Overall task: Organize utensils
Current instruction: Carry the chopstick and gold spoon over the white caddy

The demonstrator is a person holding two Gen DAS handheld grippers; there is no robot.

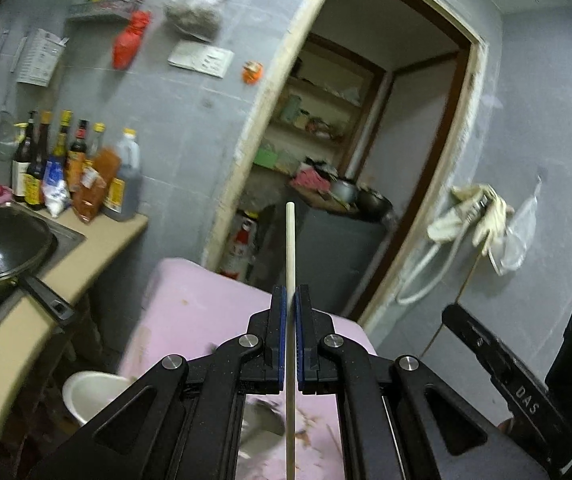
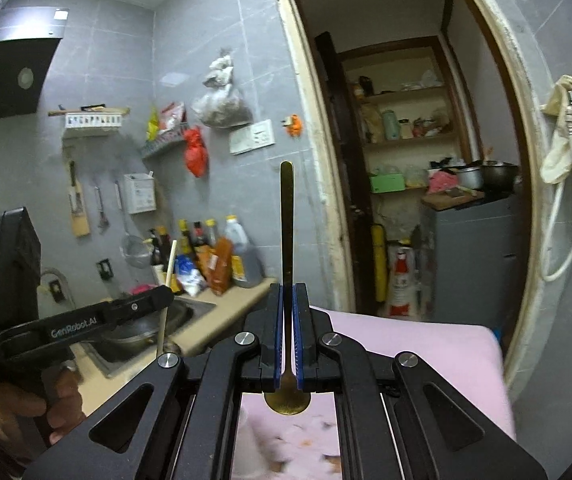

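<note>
In the left wrist view my left gripper is shut on a pale wooden chopstick that stands upright between the blue pads, its top end well above the fingertips. In the right wrist view my right gripper is shut on a gold metal spoon, handle pointing up and bowl hanging below the pads. Both are held high above a pink-covered table. The left gripper with its chopstick shows at the left of the right wrist view, a hand around its grip. The right gripper's body shows at the right of the left wrist view.
A counter at the left holds several sauce bottles and a black pan on a stove. A white bowl sits low beside the table. An open doorway ahead leads to shelves and a grey cabinet. Cloth gloves hang on the right wall.
</note>
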